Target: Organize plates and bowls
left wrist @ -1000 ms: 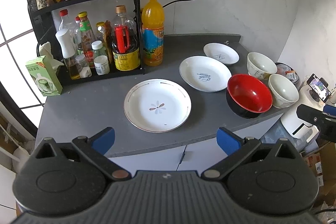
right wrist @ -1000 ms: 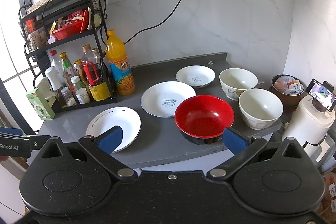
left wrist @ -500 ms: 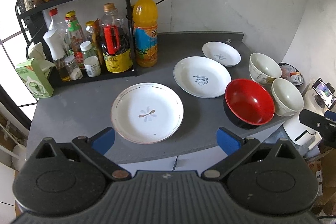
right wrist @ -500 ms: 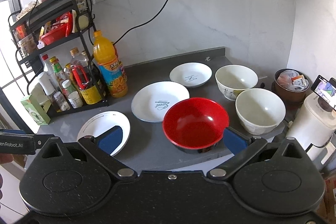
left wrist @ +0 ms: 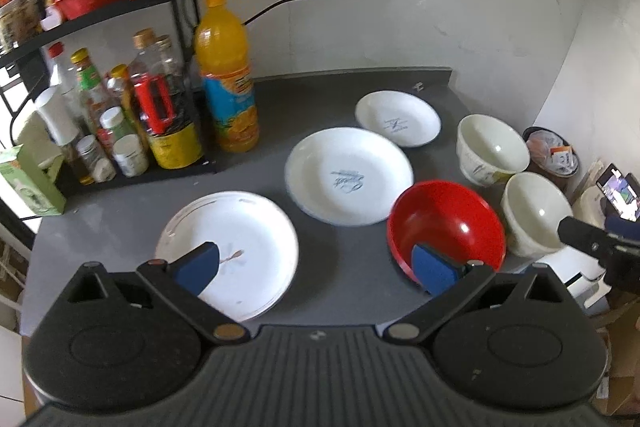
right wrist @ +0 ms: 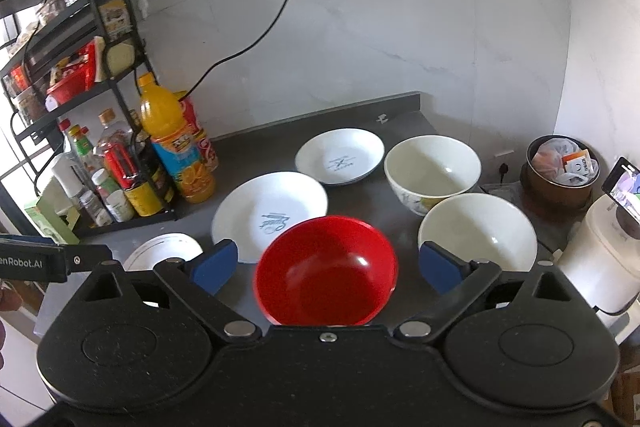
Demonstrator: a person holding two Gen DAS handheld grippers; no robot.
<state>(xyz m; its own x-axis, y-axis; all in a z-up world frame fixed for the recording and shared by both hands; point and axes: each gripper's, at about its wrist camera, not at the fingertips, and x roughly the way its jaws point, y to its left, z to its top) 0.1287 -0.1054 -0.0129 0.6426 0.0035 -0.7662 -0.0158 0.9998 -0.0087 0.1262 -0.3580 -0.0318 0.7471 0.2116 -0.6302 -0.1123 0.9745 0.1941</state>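
Red bowl (right wrist: pixel 326 269) sits on the grey worktop (right wrist: pixel 360 201), framed between the wide-spread fingers of the right gripper (right wrist: pixel 326 267), untouched. Left gripper (left wrist: pixel 316 269) also wide, empty, above the near plate (left wrist: pixel 240 243).

The surface (left wrist: pixel 120 203) is dark grey. On it, the large plate (left wrist: pixel 240 243) is white with a thin gold line near its rim and a small flower mark in the middle. The middle plate (left wrist: pixel 348 175) and the small plate (left wrist: pixel 398 119) are white, each with a blue-grey written mark in the centre. One bowl (right wrist: pixel 326 275) is bright red inside. Two bowls (right wrist: pixel 432 165) (right wrist: pixel 478 231) are cream-white; the farther one has a faint leaf pattern outside. The juice bottle (left wrist: pixel 226 75) is orange with a blue label. The wall (right wrist: pixel 400 27) is white with grey marble veins.
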